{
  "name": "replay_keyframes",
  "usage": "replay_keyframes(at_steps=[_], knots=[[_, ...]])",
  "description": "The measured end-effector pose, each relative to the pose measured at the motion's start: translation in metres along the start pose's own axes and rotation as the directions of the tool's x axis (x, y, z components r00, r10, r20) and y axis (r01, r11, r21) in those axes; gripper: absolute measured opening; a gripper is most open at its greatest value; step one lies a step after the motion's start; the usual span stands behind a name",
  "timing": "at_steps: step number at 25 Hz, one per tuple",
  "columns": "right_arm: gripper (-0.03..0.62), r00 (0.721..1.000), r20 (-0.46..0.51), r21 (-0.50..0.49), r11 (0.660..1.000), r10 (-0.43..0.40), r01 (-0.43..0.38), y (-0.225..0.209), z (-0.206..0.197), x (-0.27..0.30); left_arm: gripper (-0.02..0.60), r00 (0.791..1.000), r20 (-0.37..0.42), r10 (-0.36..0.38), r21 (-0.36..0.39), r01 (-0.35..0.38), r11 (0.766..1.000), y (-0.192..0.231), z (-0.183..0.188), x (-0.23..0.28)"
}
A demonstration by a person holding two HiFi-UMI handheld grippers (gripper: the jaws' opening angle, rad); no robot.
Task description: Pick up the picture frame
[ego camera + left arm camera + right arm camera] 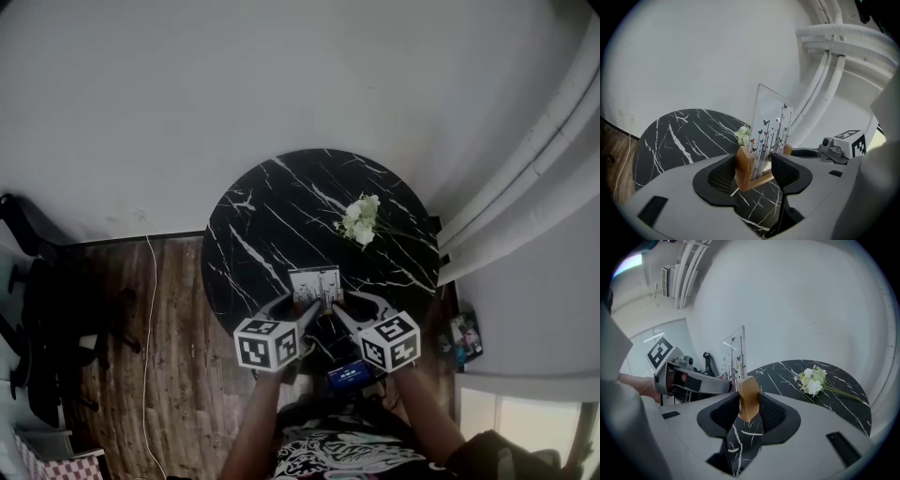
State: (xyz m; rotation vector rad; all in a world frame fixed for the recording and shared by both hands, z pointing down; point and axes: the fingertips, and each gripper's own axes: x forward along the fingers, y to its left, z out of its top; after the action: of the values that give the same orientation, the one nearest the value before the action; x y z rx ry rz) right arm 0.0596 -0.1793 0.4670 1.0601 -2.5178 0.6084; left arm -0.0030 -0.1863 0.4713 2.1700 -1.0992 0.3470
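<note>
The picture frame (315,282), a clear pane printed with butterflies and stems on a wooden base, stands upright near the front edge of the round black marble table (267,220). My left gripper (304,310) grips its left end. In the left gripper view the wooden end block (744,166) and pane sit between the pads of the left gripper (754,169). My right gripper (337,310) grips the other end, and the right gripper (749,406) has both pads pressing on the wooden block (749,397). I cannot tell whether the base rests on the table.
A small bunch of white flowers (361,219) lies further back on the table, to the right. Wooden floor with a thin white cable (148,309) and a dark chair (37,337) lie to the left. White curtains (525,187) hang at the right.
</note>
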Motion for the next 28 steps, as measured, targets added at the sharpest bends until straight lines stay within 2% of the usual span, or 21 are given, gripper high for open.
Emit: replay_keyframes(at_steps=[28], knots=[[0.126,0.999,-0.025,-0.011,1.0,0.022,-0.022,-0.012,-0.01,0.008,0.244,0.999,-0.019,0.028,-0.039,-0.029,0.999,0.006,-0.007,0.011]])
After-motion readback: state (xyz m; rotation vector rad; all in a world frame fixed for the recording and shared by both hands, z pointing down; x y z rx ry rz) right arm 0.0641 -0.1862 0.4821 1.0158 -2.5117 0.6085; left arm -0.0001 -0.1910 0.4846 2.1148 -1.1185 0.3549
